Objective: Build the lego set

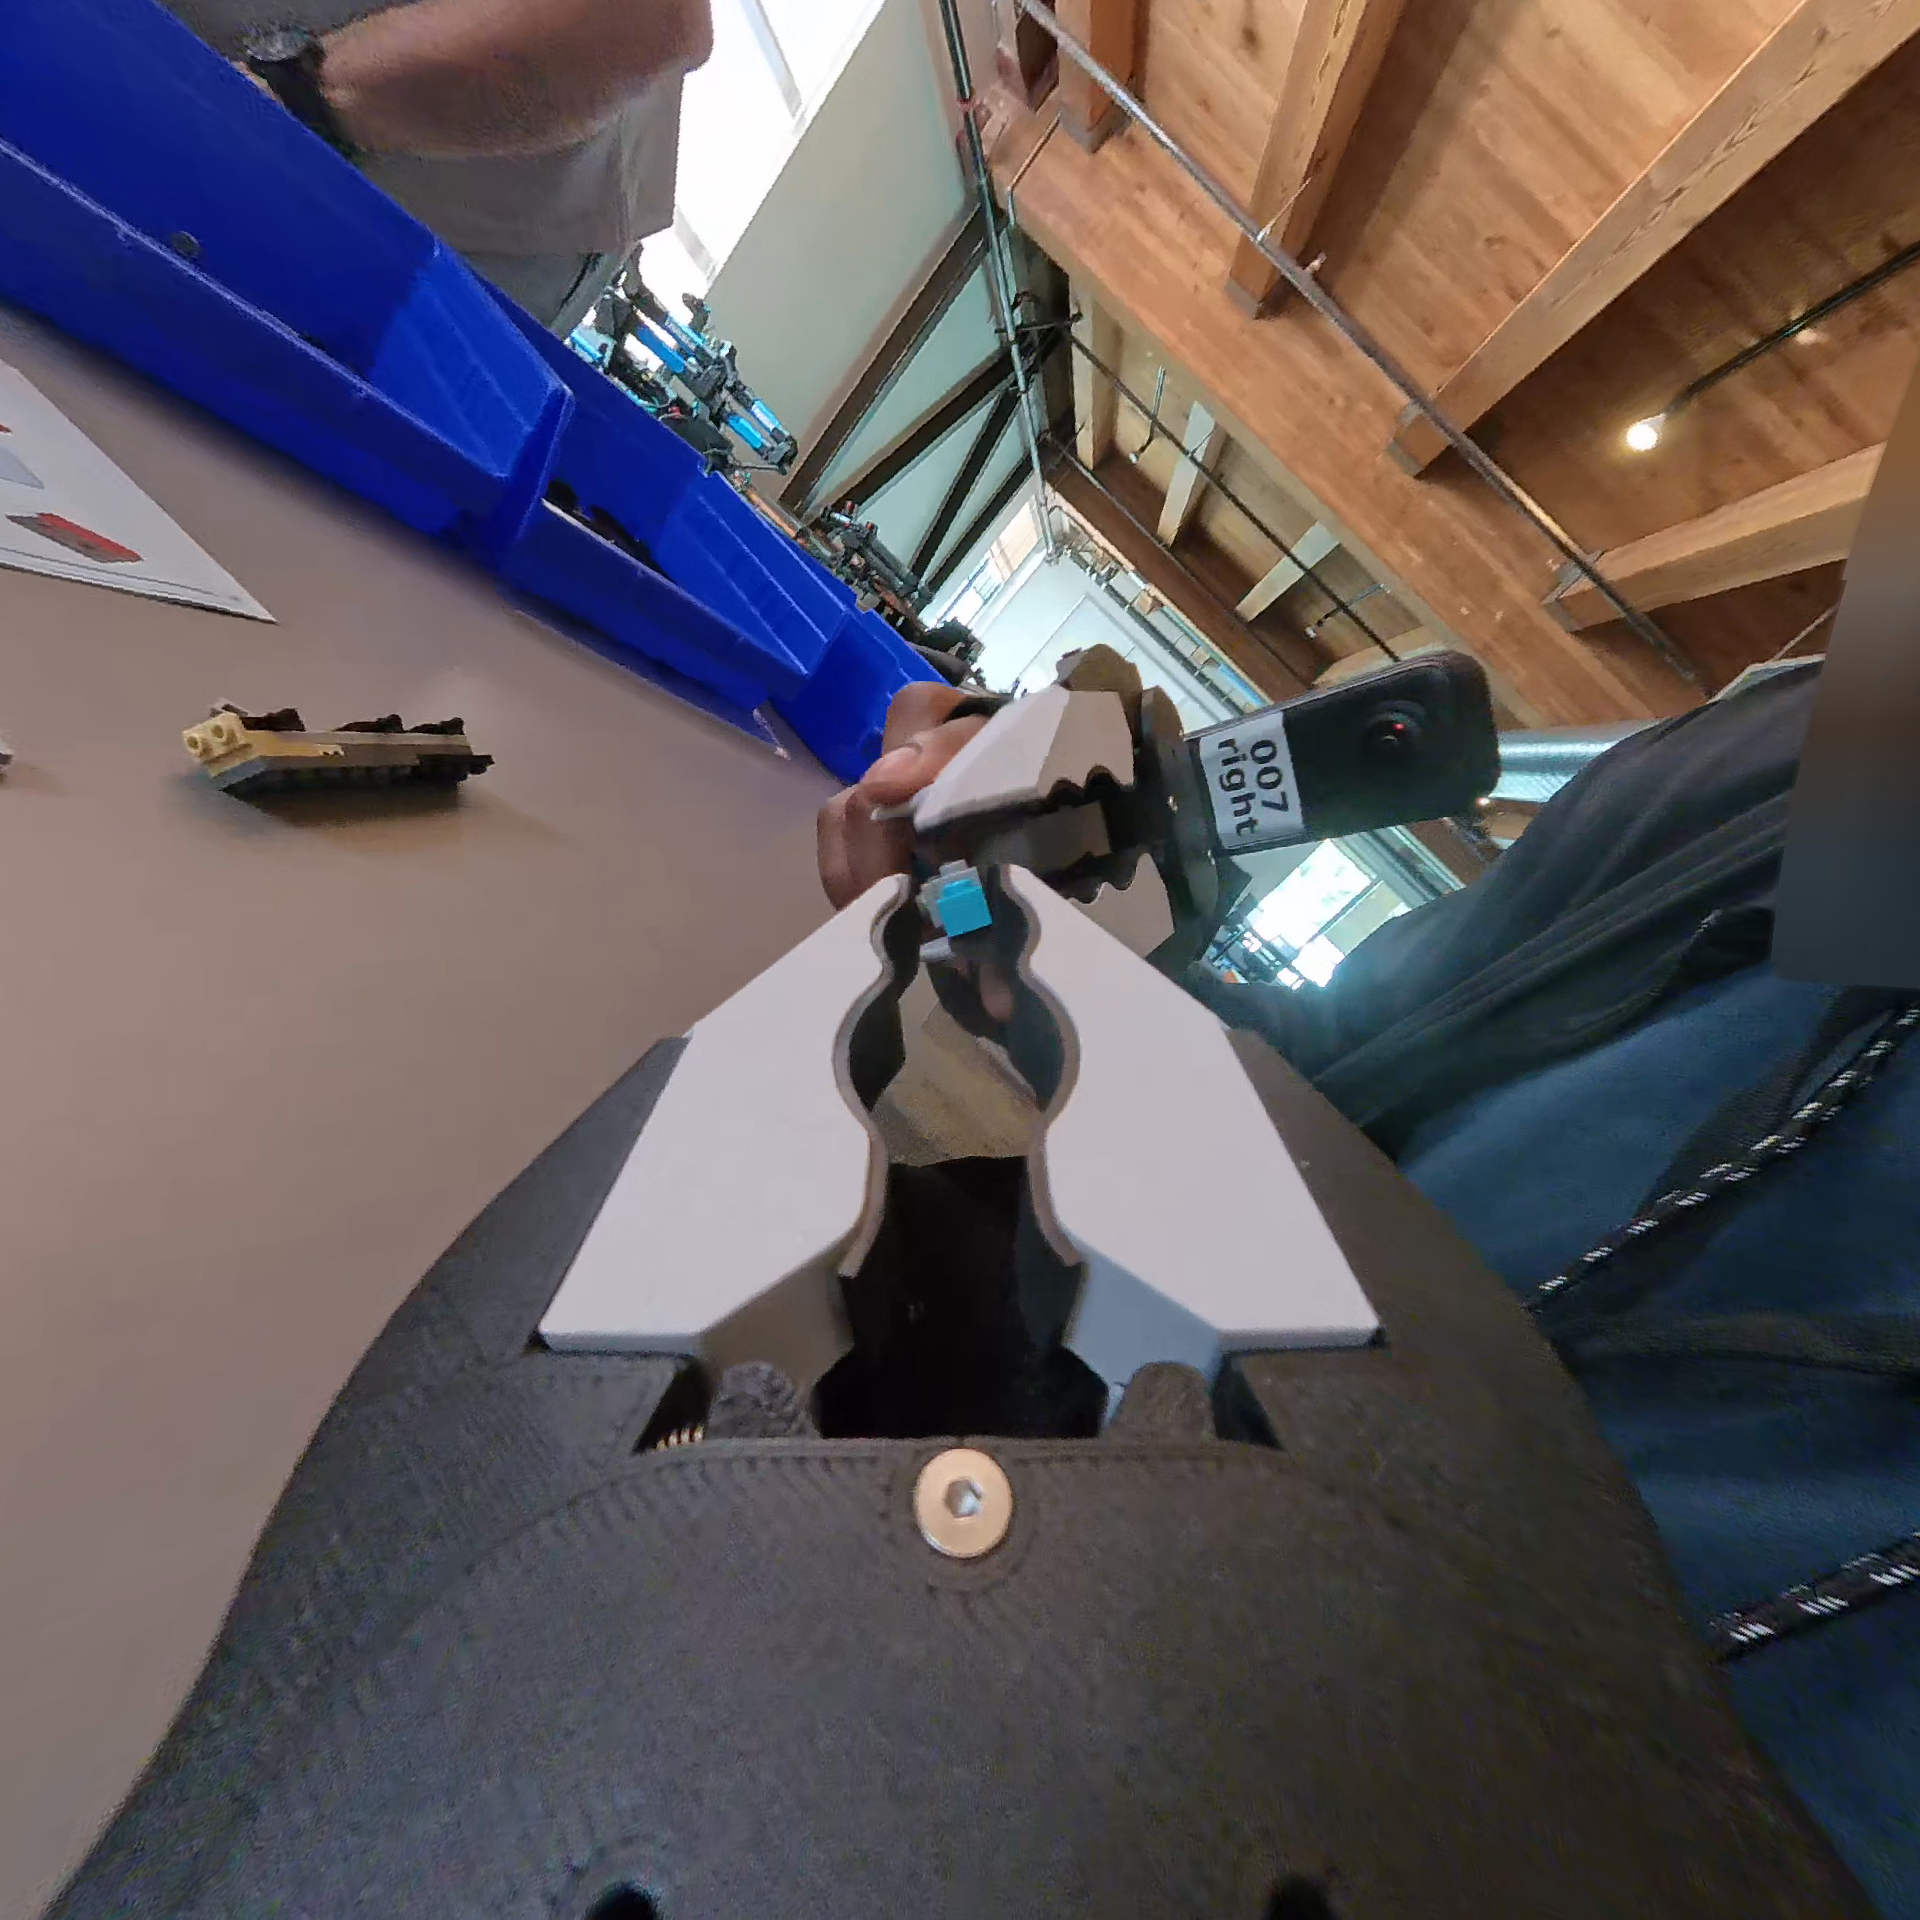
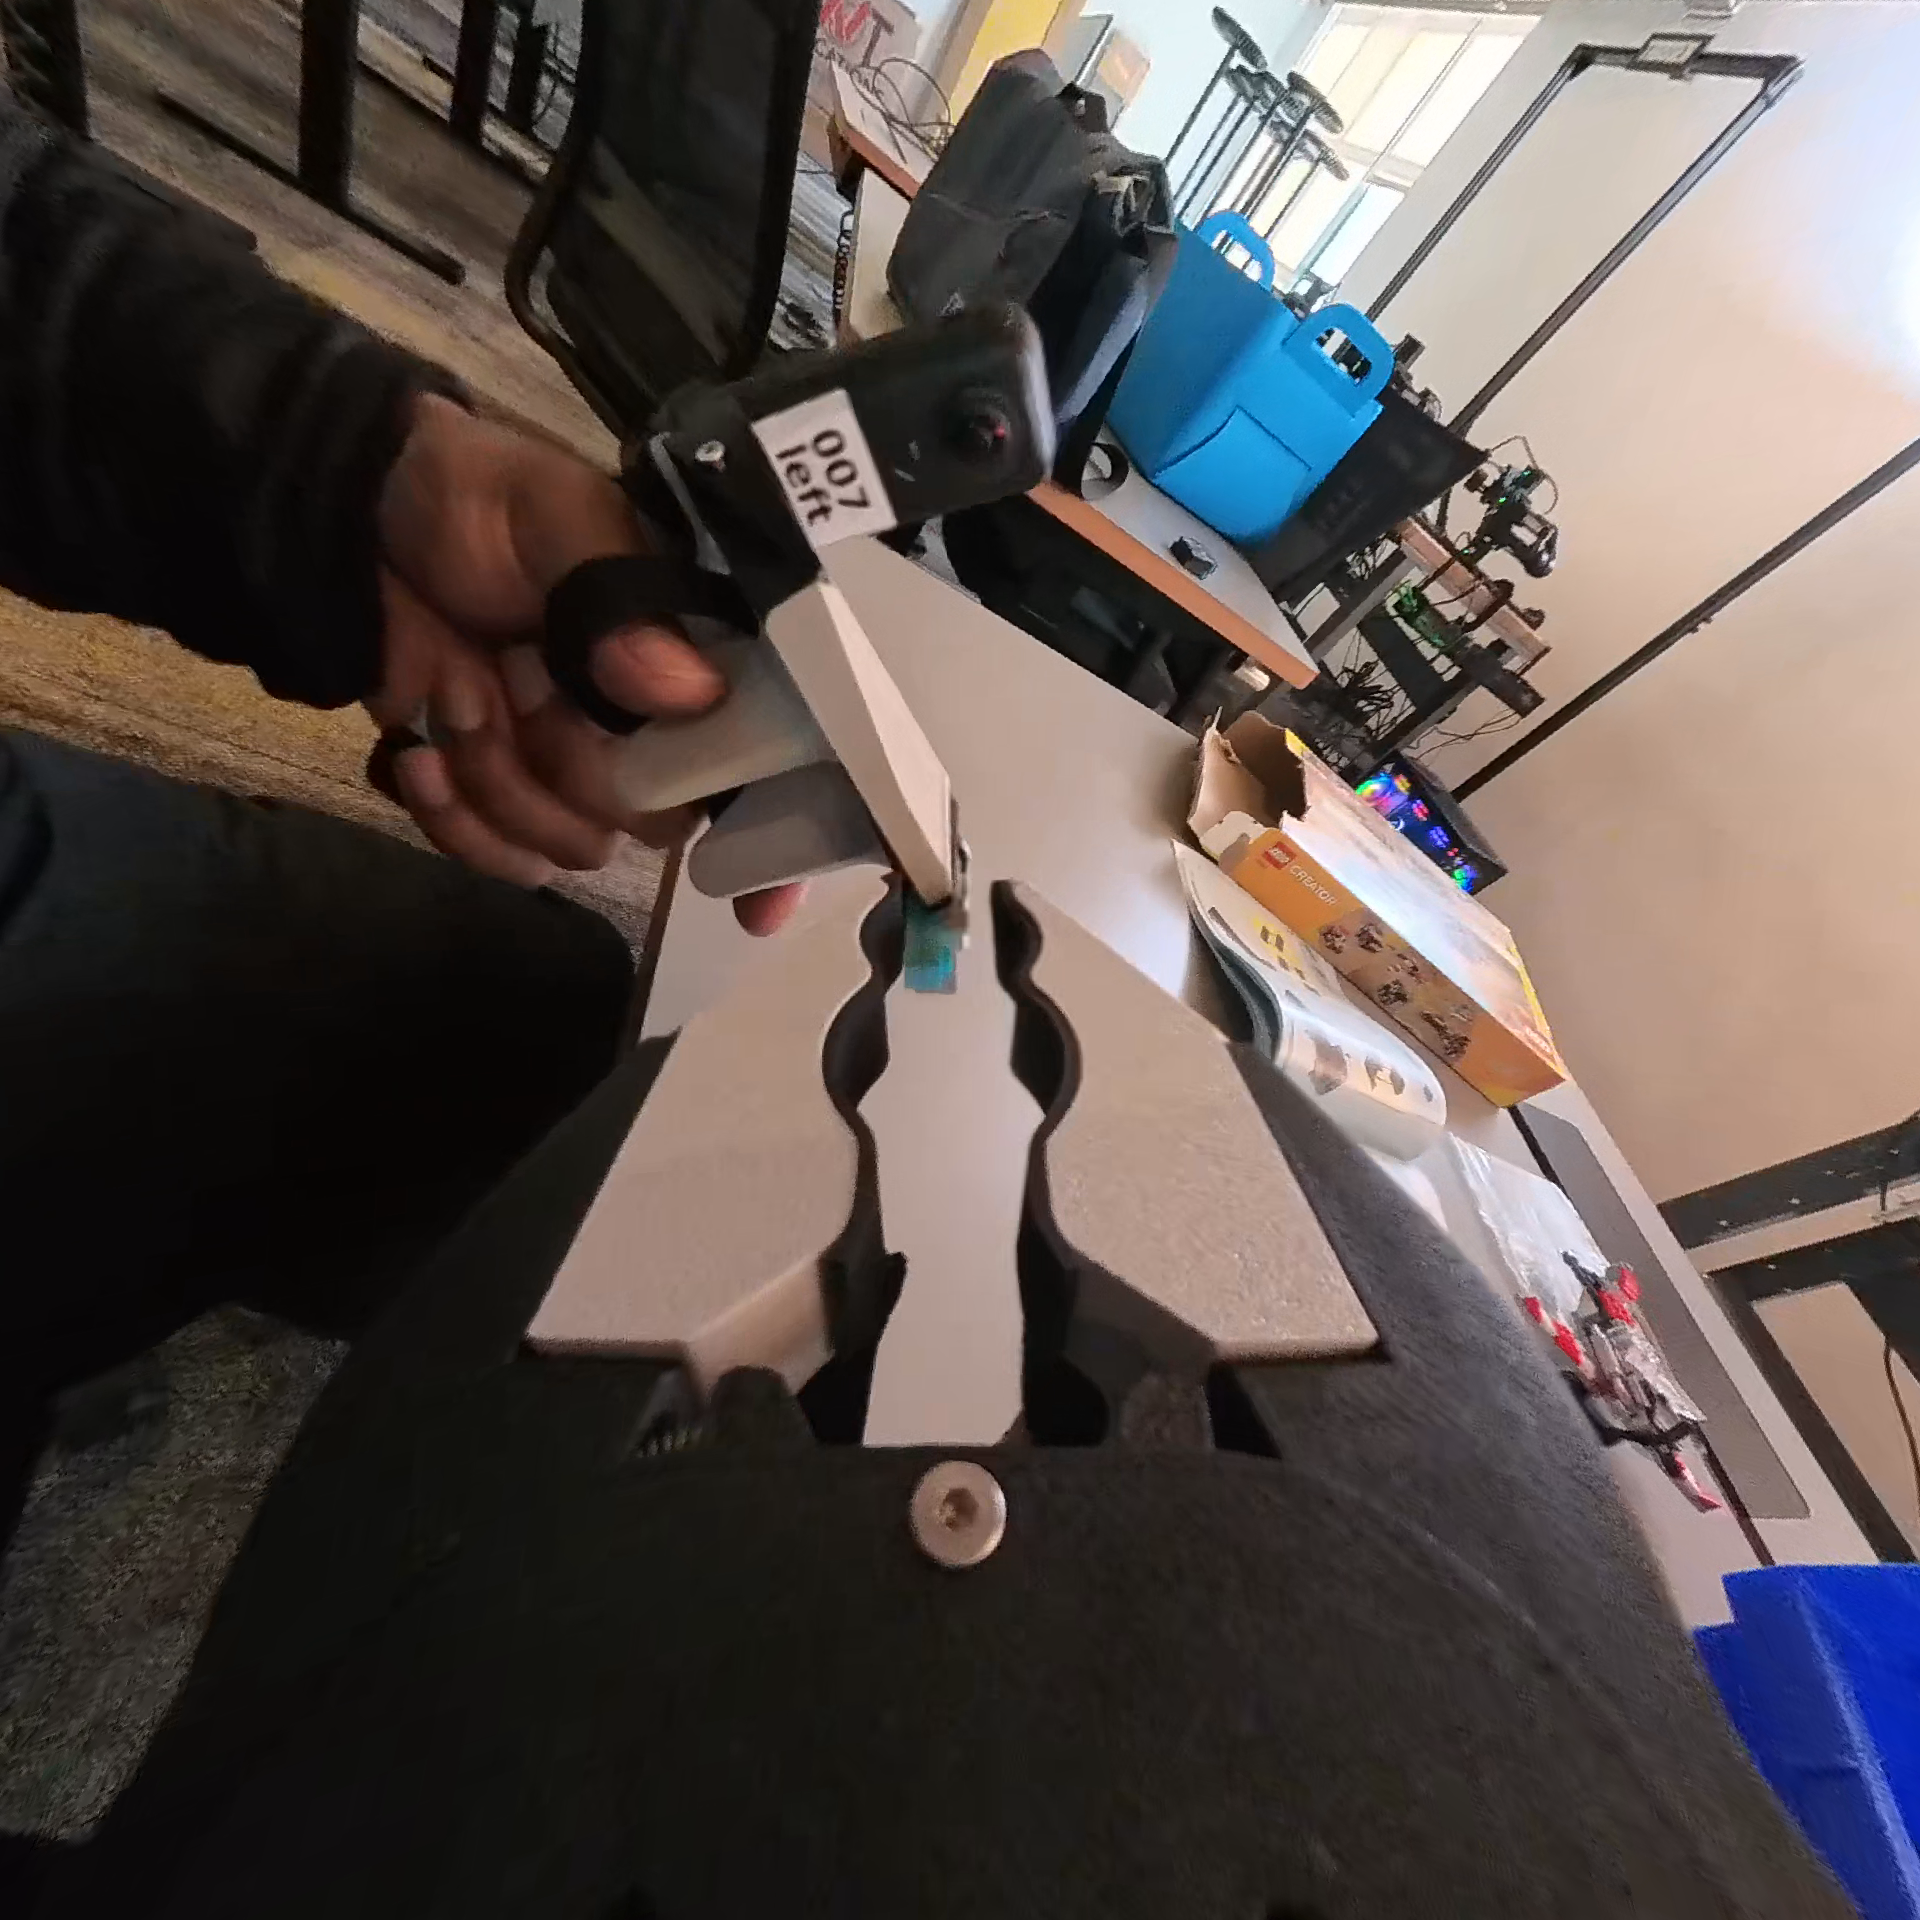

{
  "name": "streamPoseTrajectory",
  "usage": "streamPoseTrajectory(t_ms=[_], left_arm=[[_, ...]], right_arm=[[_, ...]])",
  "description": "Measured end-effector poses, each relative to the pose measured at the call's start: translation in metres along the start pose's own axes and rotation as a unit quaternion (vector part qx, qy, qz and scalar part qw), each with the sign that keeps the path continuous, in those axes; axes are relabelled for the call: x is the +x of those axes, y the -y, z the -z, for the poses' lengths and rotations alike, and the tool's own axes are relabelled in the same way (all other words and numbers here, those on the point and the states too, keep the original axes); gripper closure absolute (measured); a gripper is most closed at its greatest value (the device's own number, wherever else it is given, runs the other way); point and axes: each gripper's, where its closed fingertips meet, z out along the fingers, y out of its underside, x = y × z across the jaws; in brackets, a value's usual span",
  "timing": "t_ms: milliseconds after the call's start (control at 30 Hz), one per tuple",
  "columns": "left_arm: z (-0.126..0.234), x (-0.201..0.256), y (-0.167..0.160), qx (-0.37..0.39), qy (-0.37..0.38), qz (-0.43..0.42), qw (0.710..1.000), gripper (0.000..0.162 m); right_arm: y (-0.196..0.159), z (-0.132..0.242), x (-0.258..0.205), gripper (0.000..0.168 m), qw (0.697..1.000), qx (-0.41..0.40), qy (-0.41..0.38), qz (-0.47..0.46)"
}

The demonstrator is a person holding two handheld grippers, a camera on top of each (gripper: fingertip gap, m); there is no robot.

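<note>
A small blue and grey lego piece [image 1: 954,906] sits between the tips of my left gripper [image 1: 956,883], which is shut on it and holds it in the air above the grey table [image 1: 416,1039]. In the right wrist view the same piece [image 2: 932,951] sticks out from the left gripper's tips [image 2: 935,878]. My right gripper [image 2: 945,899] is a little open, with its fingers on either side of the piece; a gap shows on one side. It also shows in the left wrist view [image 1: 961,847]. A partly built black, tan and grey lego model [image 1: 332,753] lies on the table.
Blue bins [image 1: 468,416] line the table's far side, next to an instruction sheet [image 1: 94,520] and a person's forearm. The lego box [image 2: 1392,956], a booklet [image 2: 1309,1029] and a bag of red and black parts [image 2: 1621,1340] lie on the table. Another blue bin [image 2: 1818,1714] is at the corner. Less than 4 cm separates the two grippers' tips.
</note>
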Motion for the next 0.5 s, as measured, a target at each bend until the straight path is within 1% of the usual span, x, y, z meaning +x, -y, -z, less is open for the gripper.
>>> streamPoseTrajectory(t_ms=[67,167,267,367,500], left_arm=[[0.001,0.001,0.002,0.01,-0.01,0.006,1.0,0.15],[0.002,0.001,0.006,0.027,-0.021,0.018,0.999,0.151],[0.001,0.002,0.006,0.03,-0.03,0.028,0.999,0.151],[-0.003,-0.001,0.002,0.023,-0.03,0.035,0.999,0.151],[-0.006,-0.009,-0.002,0.01,-0.015,0.048,0.999,0.149]], right_arm=[[0.001,0.002,0.005,0.143,1.0,0.008,-0.009,-0.005],[0.005,0.006,0.005,0.142,1.0,0.024,-0.001,-0.004],[0.004,0.004,0.003,0.146,1.0,0.023,0.012,0.01],[0.0,0.002,-0.001,0.156,0.999,0.021,0.025,0.026],[-0.009,0.002,0.0,0.156,0.999,0.021,0.038,0.032]])
